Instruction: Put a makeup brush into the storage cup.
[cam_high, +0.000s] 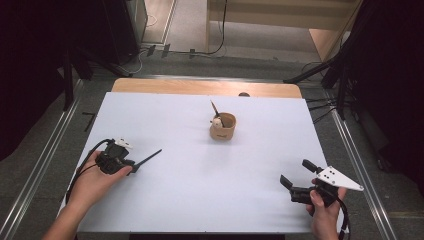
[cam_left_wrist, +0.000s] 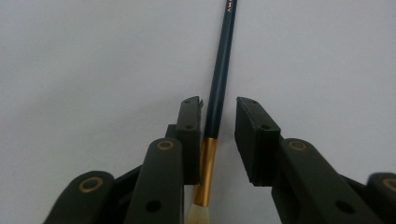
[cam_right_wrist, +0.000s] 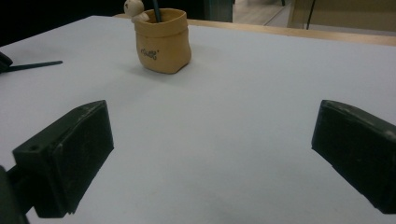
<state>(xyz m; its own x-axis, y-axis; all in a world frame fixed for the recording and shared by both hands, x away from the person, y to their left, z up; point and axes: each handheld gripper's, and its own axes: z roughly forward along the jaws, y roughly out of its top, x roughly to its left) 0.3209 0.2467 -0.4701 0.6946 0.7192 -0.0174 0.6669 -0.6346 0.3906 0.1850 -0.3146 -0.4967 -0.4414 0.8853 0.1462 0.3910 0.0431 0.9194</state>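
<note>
1. Your left tongs (cam_left_wrist: 218, 135) are around a paintbrush (cam_left_wrist: 219, 79) that lies on the white counter (cam_high: 200, 190). Seen from the left gripper view, one jaw sits right against the dark handle, while the other stands off with a sliver of white showing between them, so the jaws are not yet clamped on it.
2. That paintbrush has a dark blue-green handle, a gold band and pale bristles; the bristle end lies back between the jaws, and the handle runs out ahead of the tips.
3. Seen from the high view, your left tongs (cam_high: 131, 166) sit near the counter's left edge, toward the near-left corner, low over the surface. The paintbrush (cam_high: 149, 157) pokes out of them toward the middle of the counter, with its tip angled to the far side.
4. Your right tongs (cam_high: 296, 173) sit near the near-right corner of the counter, with the jaws spread wide and nothing between them. In the right gripper view, bare white surface shows between the two black pads.
5. You can see a small tan cup (cam_high: 223, 128) standing upright near the middle of the counter, somewhat toward the far edge, well apart from both tongs.
6. Your cup holds a dark-handled brush (cam_high: 215, 108) that leans toward the far-left, plus a small pale round thing (cam_high: 217, 120) at the rim that is too small to identify.
</note>
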